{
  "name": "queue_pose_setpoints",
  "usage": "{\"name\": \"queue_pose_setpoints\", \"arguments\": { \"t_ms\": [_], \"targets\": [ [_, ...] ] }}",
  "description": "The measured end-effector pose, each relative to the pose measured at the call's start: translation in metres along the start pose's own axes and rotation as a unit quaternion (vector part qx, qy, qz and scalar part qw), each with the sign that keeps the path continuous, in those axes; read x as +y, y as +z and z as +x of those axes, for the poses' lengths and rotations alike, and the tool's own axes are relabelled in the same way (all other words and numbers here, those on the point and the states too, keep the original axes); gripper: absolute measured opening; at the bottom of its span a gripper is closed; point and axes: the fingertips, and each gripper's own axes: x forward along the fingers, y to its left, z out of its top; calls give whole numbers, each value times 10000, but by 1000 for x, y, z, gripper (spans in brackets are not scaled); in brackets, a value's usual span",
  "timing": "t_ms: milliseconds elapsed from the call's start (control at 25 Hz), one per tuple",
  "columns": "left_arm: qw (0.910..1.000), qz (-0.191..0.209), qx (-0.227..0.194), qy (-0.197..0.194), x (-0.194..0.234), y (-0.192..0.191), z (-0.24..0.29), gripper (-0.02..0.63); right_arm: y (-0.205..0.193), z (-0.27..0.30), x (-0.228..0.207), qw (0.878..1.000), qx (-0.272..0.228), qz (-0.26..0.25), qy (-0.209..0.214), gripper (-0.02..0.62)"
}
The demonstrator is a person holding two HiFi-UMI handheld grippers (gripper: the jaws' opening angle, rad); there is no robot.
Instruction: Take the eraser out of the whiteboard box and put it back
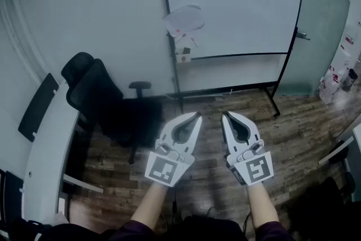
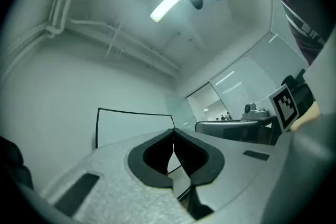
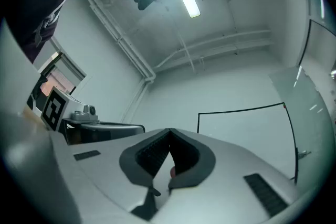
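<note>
The left gripper (image 1: 197,115) and right gripper (image 1: 224,114) are hovering with jaws together and empty, apparently readying an approach toward the whiteboard (image 1: 237,8), whose distant box (image 1: 183,55) is probably hiding the eraser.

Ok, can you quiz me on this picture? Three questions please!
1. True or false: the left gripper and the right gripper are both shut and empty.
2. In the head view, what stands left of the whiteboard? A. a black office chair B. a ladder C. a fridge
3. Fill in: the small box hangs at the whiteboard's ___ edge.
Key: 1 true; 2 A; 3 left.
</note>
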Motion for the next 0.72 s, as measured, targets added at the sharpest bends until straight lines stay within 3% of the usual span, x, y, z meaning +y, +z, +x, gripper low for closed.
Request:
{"name": "queue_pose_setpoints", "arguments": {
  "t_ms": [720],
  "targets": [
    [9997,-109,210,108,-36,-16,28,5,-19,-35,-32,9995,170,252,120,3]
  ]
}}
